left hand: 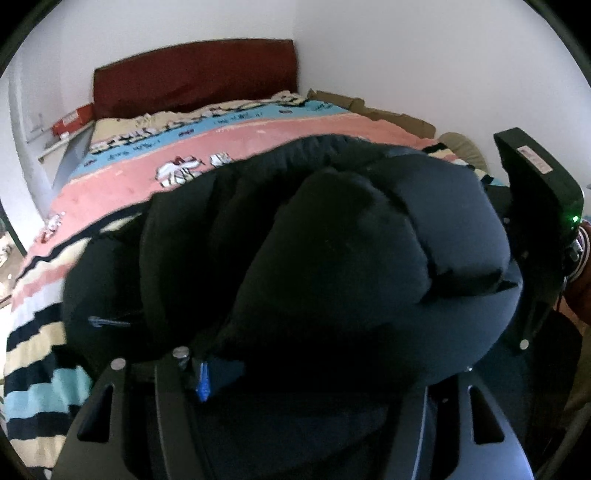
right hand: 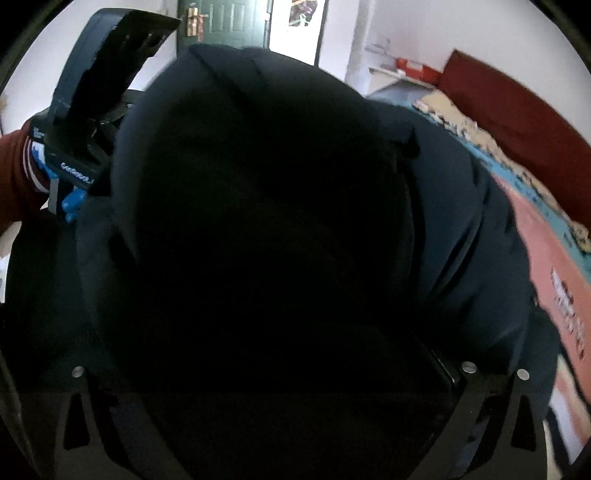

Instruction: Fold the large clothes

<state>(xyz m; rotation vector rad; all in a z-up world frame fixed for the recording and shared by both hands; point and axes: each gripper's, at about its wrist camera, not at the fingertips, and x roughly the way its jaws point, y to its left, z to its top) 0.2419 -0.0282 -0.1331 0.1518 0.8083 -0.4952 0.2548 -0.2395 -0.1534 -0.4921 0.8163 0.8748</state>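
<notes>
A dark navy padded jacket [left hand: 332, 240] is bunched up over the bed and fills most of both views; it also fills the right wrist view [right hand: 277, 221]. My left gripper [left hand: 295, 369] is buried in the jacket's fabric, its fingertips hidden, and looks shut on it. My right gripper [right hand: 269, 369] is likewise covered by the jacket, and its jaws cannot be made out. The right gripper's body [left hand: 535, 206] shows at the right of the left wrist view. The left gripper's body [right hand: 96, 92] shows at the upper left of the right wrist view, held by a red-sleeved hand.
The bed has a striped pink, blue and cream blanket [left hand: 184, 147] and a dark red headboard [left hand: 195, 74] against a white wall. A red box [left hand: 72, 118] lies on a shelf left of the headboard. A green door [right hand: 221, 22] stands behind.
</notes>
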